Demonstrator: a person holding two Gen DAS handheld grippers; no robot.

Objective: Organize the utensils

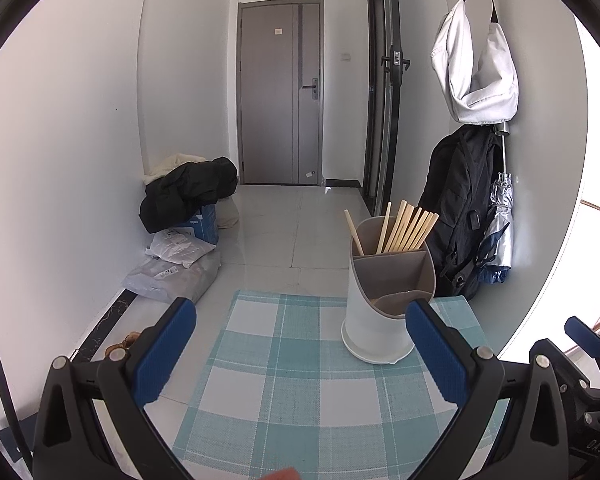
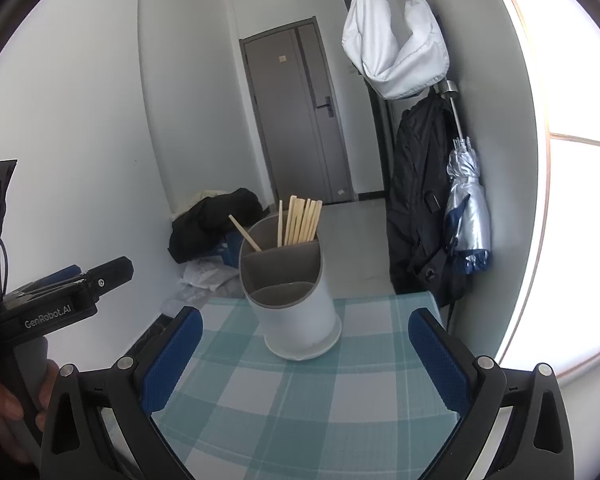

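A white utensil holder (image 1: 384, 308) with a grey divided insert stands on the teal checked tablecloth (image 1: 300, 368), toward its far right. Several wooden chopsticks (image 1: 408, 228) stand in its rear compartment; one leans apart to the left. The front compartments look empty. My left gripper (image 1: 300, 344) is open and empty, above the cloth, its right finger just in front of the holder. In the right wrist view the holder (image 2: 296, 296) stands ahead of my open, empty right gripper (image 2: 304, 348), with the chopsticks (image 2: 300, 222) upright behind.
The table ends just past the holder; beyond is tiled floor (image 1: 284, 220). A black jacket pile and bags (image 1: 184, 216) lie left by the wall. A black backpack (image 1: 460, 208), folded umbrella (image 2: 466, 208) and white bag (image 2: 392, 36) hang at right. My left gripper's body (image 2: 48, 304) shows at left.
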